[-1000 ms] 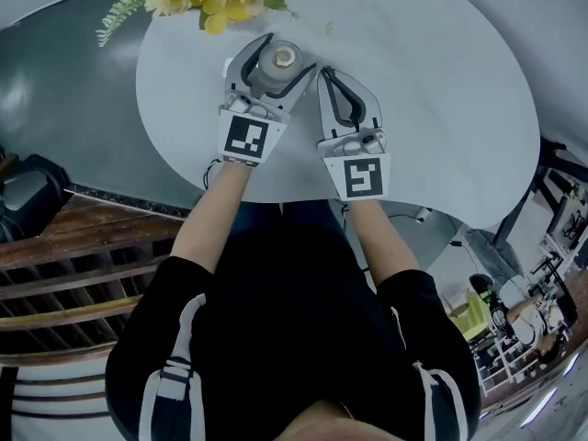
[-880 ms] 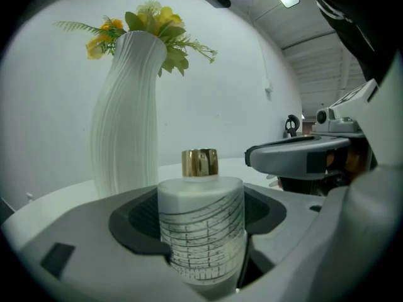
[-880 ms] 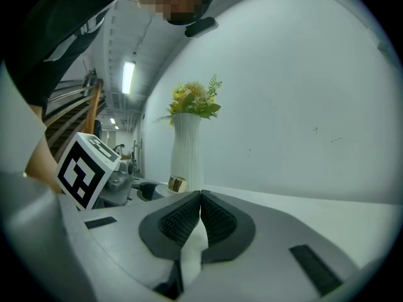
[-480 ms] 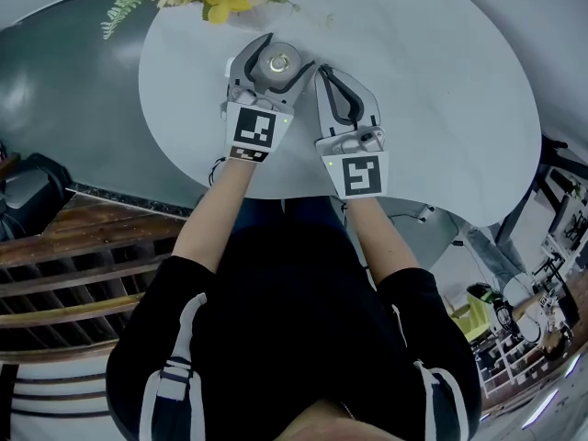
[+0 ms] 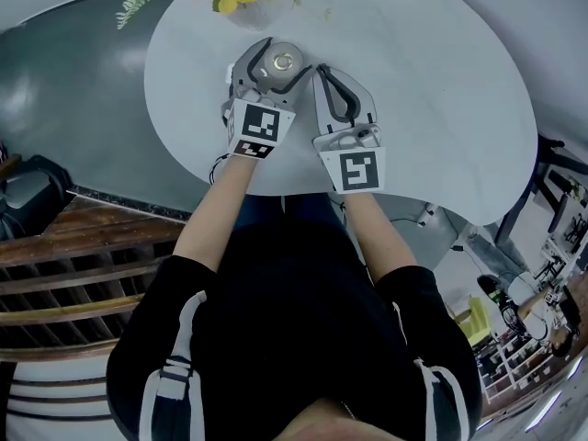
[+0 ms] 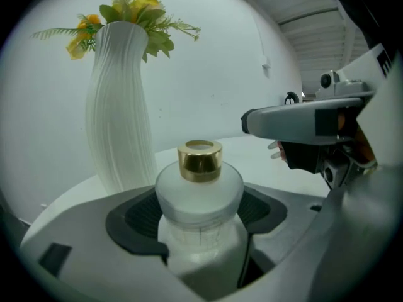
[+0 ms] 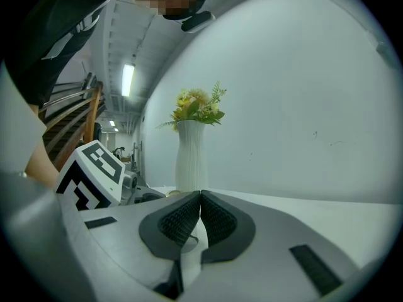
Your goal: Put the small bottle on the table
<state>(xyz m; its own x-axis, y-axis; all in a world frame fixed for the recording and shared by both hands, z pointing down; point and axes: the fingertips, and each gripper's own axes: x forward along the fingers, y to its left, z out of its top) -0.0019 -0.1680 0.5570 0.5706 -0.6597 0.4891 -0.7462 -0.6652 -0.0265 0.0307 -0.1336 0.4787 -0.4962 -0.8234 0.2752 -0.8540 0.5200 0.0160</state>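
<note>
- The small bottle is frosted white with a rounded shoulder and a gold cap. It stands upright between the two jaws of the left tool.
- The left tool's ribbed dark pads press against the bottle's body from both sides, so this tool is closed around the bottle.
- In the left gripper view the jaws hide the bottle's base, so whether it touches the table cannot be told.
- From the head view, the bottle sits over the far left part of the round pale table, with its cap facing up at the camera.
- The right tool lies just beside the left one, on the bottle's right. Its jaws are brought together with nothing between them, the pad tips touching in the right gripper view.
- Each tool carries a marker cube at its near end, and the person's forearms reach to them from black sleeves.
- A tall white ribbed vase stands on the table just beyond the bottle and to its left, close but apart from it.
- The vase holds yellow and orange flowers with green leaves, which show at the table's far edge in the head view.
</note>
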